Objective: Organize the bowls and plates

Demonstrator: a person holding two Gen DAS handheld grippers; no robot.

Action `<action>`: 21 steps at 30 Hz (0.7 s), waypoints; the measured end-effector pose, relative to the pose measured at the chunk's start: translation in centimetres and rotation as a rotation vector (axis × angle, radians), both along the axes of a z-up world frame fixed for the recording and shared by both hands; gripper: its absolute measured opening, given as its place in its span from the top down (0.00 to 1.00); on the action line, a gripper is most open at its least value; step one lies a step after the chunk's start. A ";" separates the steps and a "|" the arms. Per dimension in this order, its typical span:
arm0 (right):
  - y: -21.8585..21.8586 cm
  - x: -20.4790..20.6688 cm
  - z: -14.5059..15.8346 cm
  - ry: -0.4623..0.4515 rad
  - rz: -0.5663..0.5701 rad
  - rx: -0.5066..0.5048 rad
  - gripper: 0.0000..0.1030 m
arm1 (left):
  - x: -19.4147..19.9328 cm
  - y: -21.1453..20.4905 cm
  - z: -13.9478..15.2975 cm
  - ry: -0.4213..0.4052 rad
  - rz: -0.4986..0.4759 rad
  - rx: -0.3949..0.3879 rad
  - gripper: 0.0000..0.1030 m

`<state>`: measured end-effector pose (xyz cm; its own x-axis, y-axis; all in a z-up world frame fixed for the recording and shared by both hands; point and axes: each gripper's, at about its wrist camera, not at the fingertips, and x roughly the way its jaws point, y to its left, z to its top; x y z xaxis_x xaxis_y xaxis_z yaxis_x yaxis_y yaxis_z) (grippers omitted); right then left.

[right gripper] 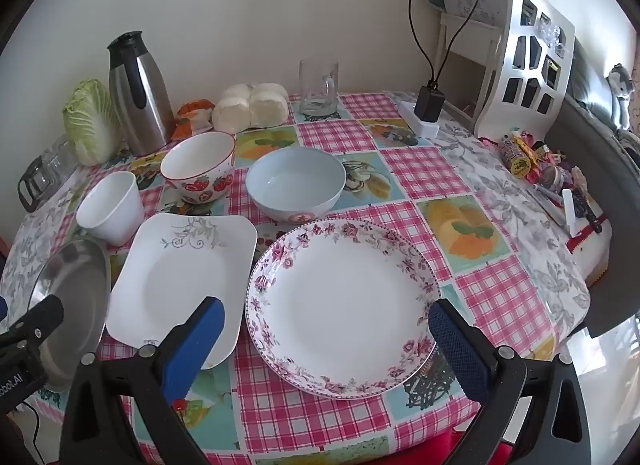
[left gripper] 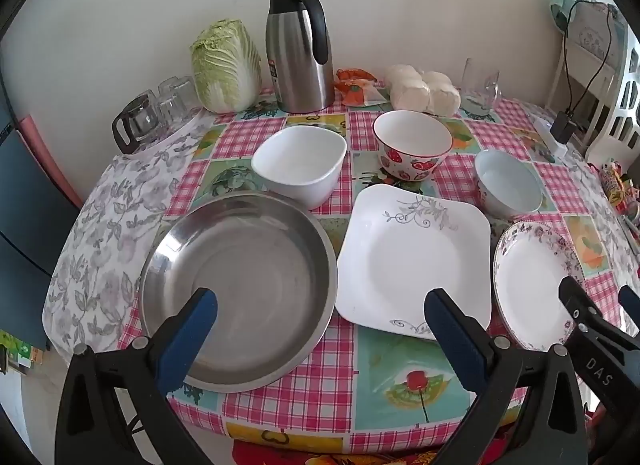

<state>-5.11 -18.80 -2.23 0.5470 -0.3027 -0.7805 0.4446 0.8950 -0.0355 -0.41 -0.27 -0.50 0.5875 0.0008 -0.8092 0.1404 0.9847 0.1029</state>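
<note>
From the left wrist view we judge the sorting not yet begun: the steel pan (left gripper: pixel 240 289), the square plate (left gripper: pixel 416 257) and the floral plate (left gripper: pixel 532 277) lie side by side in a front row on the checked tablecloth (left gripper: pixel 304 389), with the white bowl (left gripper: pixel 300 169), the strawberry bowl (left gripper: pixel 412 149) and the pale blue bowl (left gripper: pixel 508 183) in a row behind them, nothing stacked on anything. Our left gripper (left gripper: pixel 320 313) hangs above the near edge of the pan and square plate, its jaws spread as wide as they go, holding and touching nothing. From the right wrist view the same six pieces sit apart, so all the stacking is left. Our right gripper (right gripper: pixel 326 321) hovers over the floral plate (right gripper: pixel 344 305), jaws fully spread either side of it, empty, not visibly touching the plate.
</note>
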 end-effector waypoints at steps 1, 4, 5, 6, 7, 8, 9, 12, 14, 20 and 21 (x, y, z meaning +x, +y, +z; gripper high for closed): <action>0.0 0.0 0.0 -0.003 -0.001 0.001 0.00 | 0.3 0.4 -0.1 0.014 -0.005 -0.013 0.00; 0.2 0.1 0.0 -0.010 0.001 -0.001 0.00 | 0.2 0.4 -0.2 0.012 -0.011 -0.008 0.00; -0.2 -0.1 0.6 -0.022 -0.003 0.011 0.00 | 0.2 0.4 -0.2 0.012 -0.011 -0.008 0.00; -0.2 0.1 0.7 -0.022 -0.008 0.011 0.00 | 0.6 0.3 0.0 0.024 -0.012 0.001 0.00; 0.0 0.1 0.8 -0.028 -0.012 0.000 0.00 | 0.6 0.3 0.0 0.027 -0.013 0.000 0.00; 0.3 -0.1 0.8 -0.038 -0.010 -0.014 0.00 | 0.6 0.4 -0.1 0.028 -0.013 -0.001 0.00; 0.2 -0.2 0.8 -0.041 -0.008 -0.013 0.00 | 0.6 0.5 -0.1 0.030 -0.012 -0.002 0.00; 0.1 -0.3 0.7 -0.043 -0.005 -0.011 0.00 | 0.6 0.4 -0.2 0.032 -0.012 -0.001 0.00; 0.1 -0.3 0.7 -0.044 -0.005 -0.011 0.00 | 0.6 0.4 -0.2 0.032 -0.012 -0.001 0.00; 0.3 -0.3 0.8 -0.042 -0.005 -0.016 0.00 | 0.6 0.5 -0.5 0.037 -0.009 -0.001 0.00; 0.4 -0.3 0.8 -0.041 -0.005 -0.017 0.00 | 0.6 0.5 -0.5 0.038 -0.009 -0.001 0.00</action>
